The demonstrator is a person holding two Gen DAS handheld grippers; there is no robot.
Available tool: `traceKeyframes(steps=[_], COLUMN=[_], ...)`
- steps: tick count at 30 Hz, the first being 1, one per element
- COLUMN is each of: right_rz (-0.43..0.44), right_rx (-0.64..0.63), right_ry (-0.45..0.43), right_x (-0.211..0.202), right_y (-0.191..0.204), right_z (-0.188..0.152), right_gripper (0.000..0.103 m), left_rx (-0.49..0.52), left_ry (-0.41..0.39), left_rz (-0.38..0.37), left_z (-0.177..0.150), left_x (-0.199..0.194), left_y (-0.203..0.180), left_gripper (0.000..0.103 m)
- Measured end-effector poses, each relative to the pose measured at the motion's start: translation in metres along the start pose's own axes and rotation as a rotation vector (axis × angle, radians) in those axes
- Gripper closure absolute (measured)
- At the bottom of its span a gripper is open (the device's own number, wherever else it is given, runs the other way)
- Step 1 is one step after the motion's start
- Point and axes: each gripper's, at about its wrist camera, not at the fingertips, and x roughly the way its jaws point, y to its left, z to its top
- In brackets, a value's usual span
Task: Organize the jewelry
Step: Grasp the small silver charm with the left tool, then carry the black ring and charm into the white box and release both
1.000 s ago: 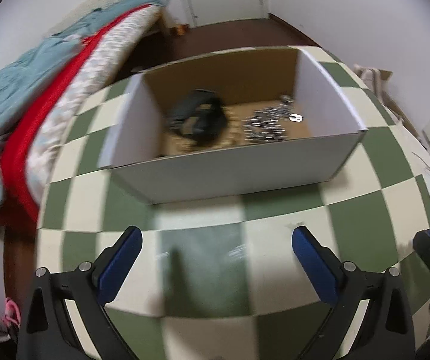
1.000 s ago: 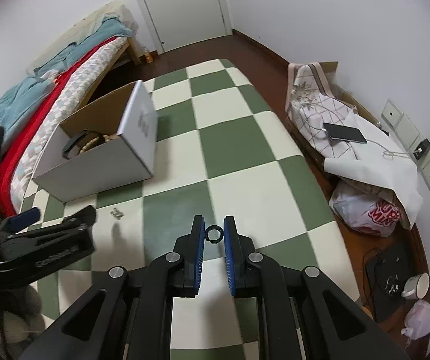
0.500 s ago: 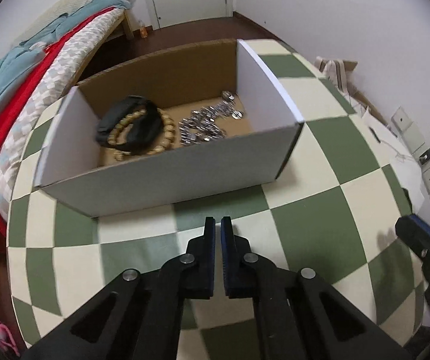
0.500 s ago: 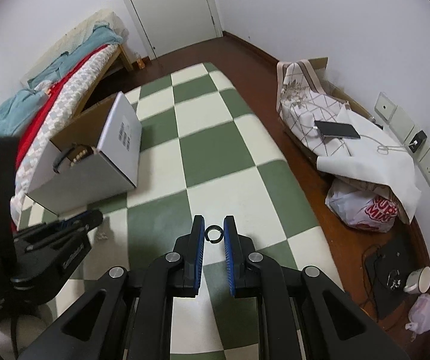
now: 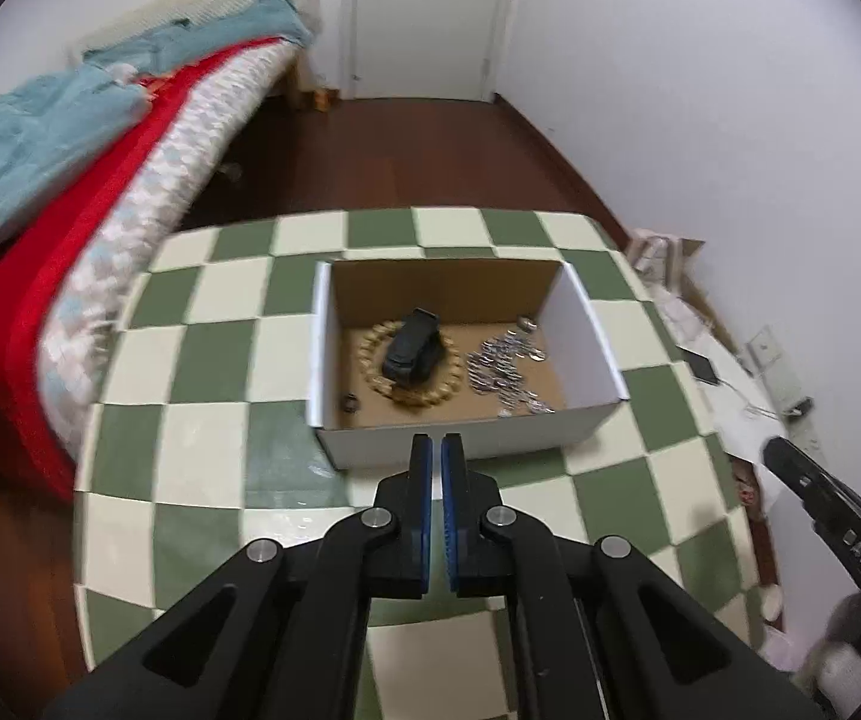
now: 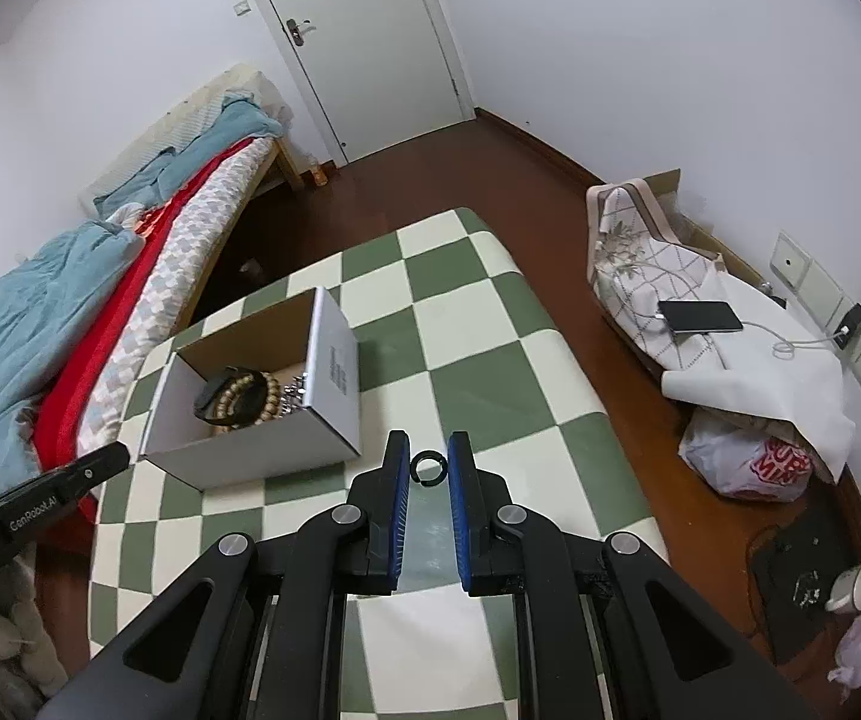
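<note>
An open white cardboard box (image 5: 520,432) (image 6: 250,450) stands on the green-and-cream checked table (image 5: 220,360) (image 6: 478,384). Inside lie a wooden bead bracelet (image 5: 370,354) (image 6: 250,396), a black band (image 5: 412,348), a pile of silver chain (image 5: 502,366) and a small dark ring (image 5: 349,402). My left gripper (image 5: 436,450) is shut, raised in front of the box's near wall; nothing shows between its pads. My right gripper (image 6: 429,468) is shut on a dark ring (image 6: 429,461), held in the air to the right of the box.
Small silvery bits (image 5: 310,471) lie blurred on the cloth in front of the box. A bed with blue and red covers (image 6: 70,300) runs along the left. To the right are a phone (image 6: 700,317) on draped cloth, a plastic bag (image 6: 748,462) and a cup (image 6: 856,585).
My left gripper went from open to shut, then rose and drew back from the box. My right gripper lifted too, with the ring still held between its fingers.
</note>
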Motion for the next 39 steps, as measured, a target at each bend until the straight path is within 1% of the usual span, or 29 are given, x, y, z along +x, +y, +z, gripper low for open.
traceKeyframes(steps=[1,2,3,4,5,7,11,13,14,15,16,17,18,21,24,29,32,34,36,39], right_rz=[0.001,0.001,0.002,0.002,0.000,-0.004,-0.019,-0.024,-0.026,-0.028,-0.029,-0.029,-0.031,-0.028,-0.019,0.017,0.049,0.080,0.101,0.131], right_rx=[0.000,-0.001,0.000,0.001,0.001,0.002,0.001,0.004,0.007,0.008,0.008,0.009,0.009,0.013,0.011,0.000,-0.027,-0.048,-0.075,-0.107], right_ry=[0.000,0.001,0.005,0.010,0.015,0.028,0.046,0.051,0.052,0.052,0.053,0.053,0.051,0.044,0.029,0.010,0.005,0.014,0.033,0.079], right_x=[0.000,0.001,0.002,0.003,0.004,0.007,0.011,0.012,0.013,0.013,0.013,0.014,0.014,0.013,0.007,-0.004,-0.004,0.004,0.015,0.042], right_y=[0.002,0.003,0.003,0.004,0.003,0.002,-0.005,-0.008,-0.010,-0.012,-0.013,-0.014,-0.015,-0.015,-0.012,-0.002,0.013,0.029,0.047,0.074], right_z=[0.000,0.000,-0.002,-0.003,-0.005,-0.009,-0.016,-0.017,-0.018,-0.017,-0.017,-0.016,-0.016,-0.014,-0.010,-0.001,0.011,0.022,0.033,0.054], right_gripper=[0.089,0.089,0.089,0.089,0.089,0.089,0.089,0.089,0.089,0.089,0.089,0.089,0.089,0.089,0.089,0.089,0.089,0.089,0.089,0.089], left_rx=[-0.005,-0.011,-0.008,0.004,0.023,0.076,0.156,0.191,0.201,0.209,0.216,0.224,0.228,0.220,0.183,0.088,0.048,0.036,0.034,0.010], left_ry=[0.032,0.065,0.087,0.100,0.101,0.117,0.123,0.140,0.142,0.145,0.150,0.159,0.159,0.135,0.096,0.004,-0.039,-0.051,-0.047,-0.005], left_rz=[-0.034,-0.058,-0.071,-0.077,-0.077,-0.053,-0.023,-0.009,0.001,0.006,0.003,0.006,0.009,0.010,0.003,-0.024,-0.028,-0.020,-0.001,0.006], left_z=[-0.003,-0.007,-0.012,-0.019,-0.025,-0.035,-0.045,-0.049,-0.051,-0.052,-0.053,-0.055,-0.056,-0.057,-0.051,-0.022,0.005,0.023,0.040,0.065], left_x=[0.008,0.018,0.025,0.034,0.041,0.055,0.073,0.082,0.085,0.088,0.089,0.091,0.092,0.087,0.068,0.019,-0.003,-0.006,-0.002,0.018], left_y=[-0.002,-0.004,-0.008,-0.014,-0.020,-0.035,-0.055,-0.062,-0.064,-0.066,-0.067,-0.068,-0.069,-0.068,-0.058,-0.028,-0.009,0.001,0.010,0.024], left_gripper=[0.092,0.075,0.062,0.043,0.043,0.043,0.044,0.046,0.049,0.053,0.073,0.086,0.097,0.097,0.097,0.097,0.097,0.097,0.097,0.097])
